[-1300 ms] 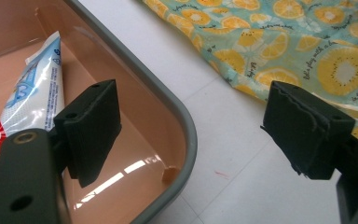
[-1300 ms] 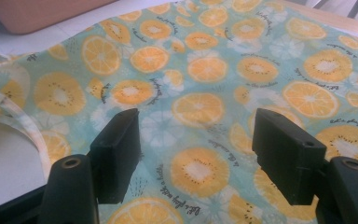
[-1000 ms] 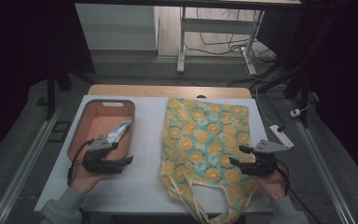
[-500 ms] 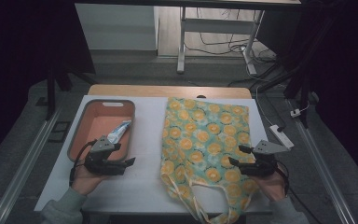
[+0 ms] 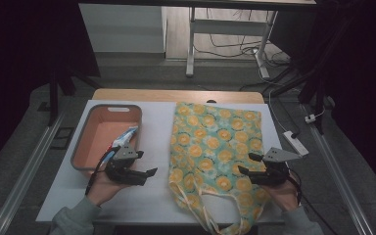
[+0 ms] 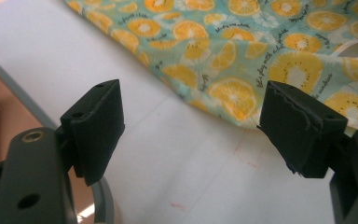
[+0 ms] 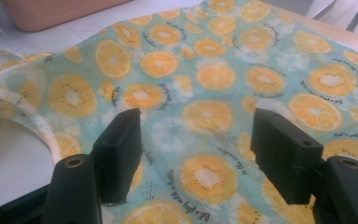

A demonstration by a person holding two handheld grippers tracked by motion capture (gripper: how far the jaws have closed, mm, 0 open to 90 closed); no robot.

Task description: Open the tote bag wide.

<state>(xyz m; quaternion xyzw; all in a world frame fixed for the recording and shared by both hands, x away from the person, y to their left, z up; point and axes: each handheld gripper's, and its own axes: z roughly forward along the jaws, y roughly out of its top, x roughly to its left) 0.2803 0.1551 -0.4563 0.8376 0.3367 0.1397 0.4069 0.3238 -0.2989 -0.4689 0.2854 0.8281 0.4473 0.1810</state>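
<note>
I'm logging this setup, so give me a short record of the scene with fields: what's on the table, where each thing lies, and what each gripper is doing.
surface: white table
bag: fruit-print cloth bag lying flat, handles toward the person
bin: pink bin left of the bag, with a packet inside
left gripper: left gripper open, over bare table between bin and bag
right gripper: right gripper open, above the bag's right part

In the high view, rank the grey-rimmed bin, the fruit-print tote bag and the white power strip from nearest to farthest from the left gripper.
From the left gripper:
1. Grey-rimmed bin, just beside and behind it on the table's left.
2. Fruit-print tote bag, across bare table towards the middle.
3. White power strip, at the table's far right edge.
</note>
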